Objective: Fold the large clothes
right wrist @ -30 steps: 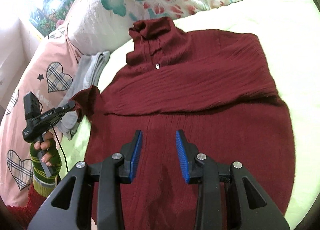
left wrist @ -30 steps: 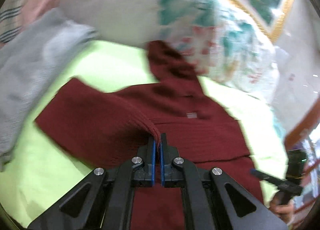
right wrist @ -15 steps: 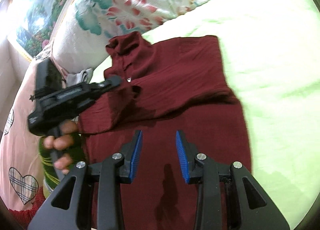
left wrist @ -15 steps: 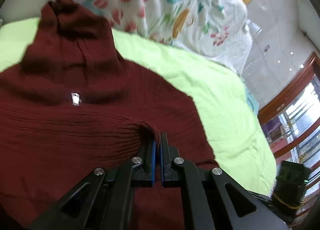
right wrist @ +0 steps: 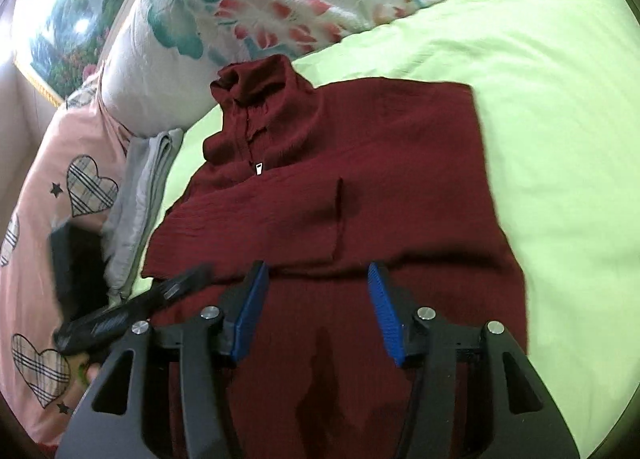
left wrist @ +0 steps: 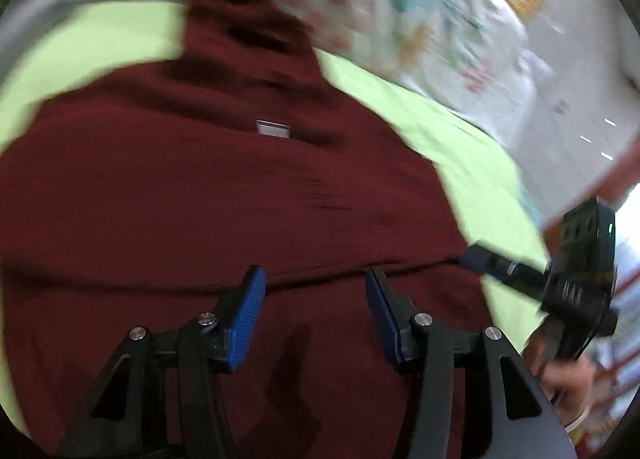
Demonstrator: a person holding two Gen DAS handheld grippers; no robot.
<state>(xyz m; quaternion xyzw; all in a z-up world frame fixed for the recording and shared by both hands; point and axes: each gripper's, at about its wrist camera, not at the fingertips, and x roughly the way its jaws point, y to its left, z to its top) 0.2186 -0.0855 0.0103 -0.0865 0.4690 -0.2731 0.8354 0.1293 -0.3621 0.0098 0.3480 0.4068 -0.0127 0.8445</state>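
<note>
Released sleeve lies across the maroon sweater, collar pointing toward the pillows; both left tongs and right tongs gape empty.

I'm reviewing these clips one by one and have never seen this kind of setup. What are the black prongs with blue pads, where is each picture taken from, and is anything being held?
There is no robot here: a person holds a hand-operated two-finger gripper in each hand, and each gripper carries a fisheye camera looking forward along its fingers. One picture comes from the left gripper, the other from the right gripper. The blue parts are the finger pads. Each camera also catches the other gripper at the edge of its view.

Under both lies a dark red zip-neck sweater spread on a lime-green bedsheet, with both sleeves folded across the chest. Behind it are a floral pillow, a pink heart-patterned pillow and some folded grey cloth.

Both grippers stand open above the sweater and hold nothing. The left view is blurred.
</note>
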